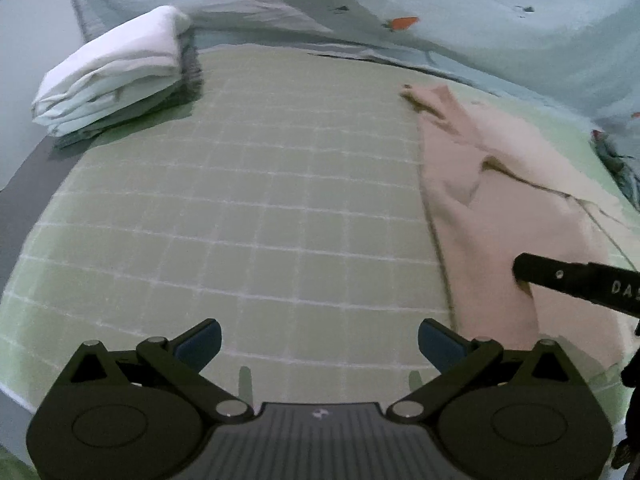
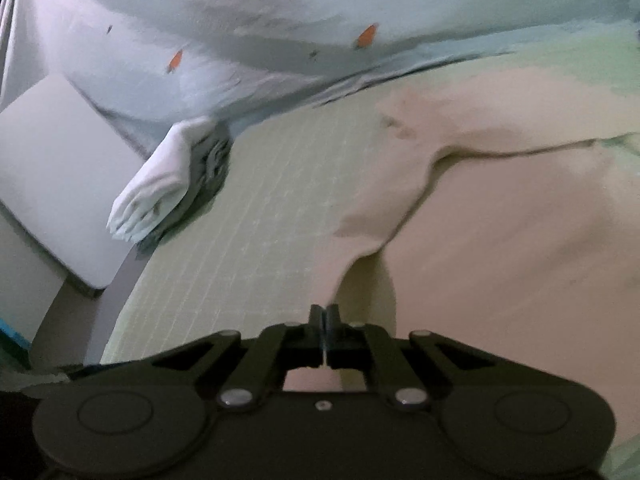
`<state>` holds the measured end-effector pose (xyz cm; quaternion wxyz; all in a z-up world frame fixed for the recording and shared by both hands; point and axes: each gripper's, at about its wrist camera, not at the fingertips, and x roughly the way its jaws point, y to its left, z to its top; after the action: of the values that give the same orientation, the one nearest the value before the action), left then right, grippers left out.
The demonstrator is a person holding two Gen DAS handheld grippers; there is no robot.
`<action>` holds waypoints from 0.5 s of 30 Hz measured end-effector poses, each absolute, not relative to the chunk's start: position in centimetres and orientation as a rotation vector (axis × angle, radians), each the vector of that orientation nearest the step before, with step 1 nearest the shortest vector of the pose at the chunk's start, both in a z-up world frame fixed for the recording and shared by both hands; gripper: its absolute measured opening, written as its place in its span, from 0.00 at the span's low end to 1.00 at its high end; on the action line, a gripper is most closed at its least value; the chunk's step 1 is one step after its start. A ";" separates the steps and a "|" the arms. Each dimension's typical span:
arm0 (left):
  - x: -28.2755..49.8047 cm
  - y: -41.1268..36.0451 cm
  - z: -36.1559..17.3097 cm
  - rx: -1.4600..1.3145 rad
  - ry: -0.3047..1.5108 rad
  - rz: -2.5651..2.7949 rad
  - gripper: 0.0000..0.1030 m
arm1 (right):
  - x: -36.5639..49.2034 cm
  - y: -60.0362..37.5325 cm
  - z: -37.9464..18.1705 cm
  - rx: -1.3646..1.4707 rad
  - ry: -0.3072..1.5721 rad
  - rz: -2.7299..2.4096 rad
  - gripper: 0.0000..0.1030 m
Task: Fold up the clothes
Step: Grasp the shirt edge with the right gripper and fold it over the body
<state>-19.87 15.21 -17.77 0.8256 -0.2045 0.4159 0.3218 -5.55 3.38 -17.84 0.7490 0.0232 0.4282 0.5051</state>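
The pink garment [image 2: 500, 240] lay limp and light; right gripper [image 2: 323, 314] had pinched shut on its edge, left gripper [image 1: 320, 340] gaped empty.

We see a soft matt pink cloth [image 1: 500, 208] on a green gridded mat [image 1: 248, 208]; both claws look matt black plastic.

Pink garment [image 1: 520, 208] runs off frame at 3 o'clock in left wrist view, right gripper [image 1: 520, 270] cut off at that edge w/ only one finger showing, and right wrist view blurred, esp. folded white cloth [image 2: 160, 192] at 9 o'clock.
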 end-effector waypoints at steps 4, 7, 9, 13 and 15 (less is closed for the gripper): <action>-16.9 13.1 -18.0 -0.425 0.892 0.627 1.00 | -3.3 1.3 -17.5 0.030 0.935 1.054 0.01; -14.8 11.4 -18.7 -0.396 0.929 0.600 1.00 | -2.1 0.7 -18.1 -0.025 0.946 1.048 0.01; -13.6 10.2 -19.3 -0.373 0.961 0.593 1.00 | -1.8 0.7 -18.6 -0.084 0.947 1.058 0.01; -11.9 8.5 -21.4 -0.332 1.063 0.611 1.00 | -1.3 0.9 -19.9 -0.160 0.977 1.085 0.01; -11.4 8.2 -22.4 -0.340 1.105 0.623 1.00 | -1.3 1.4 -20.3 -0.203 0.982 1.102 0.01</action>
<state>-11.43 8.19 -22.42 0.7920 -0.1578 0.5136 0.2898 -1.34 1.38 -20.33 0.7350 -0.0925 0.4469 0.5015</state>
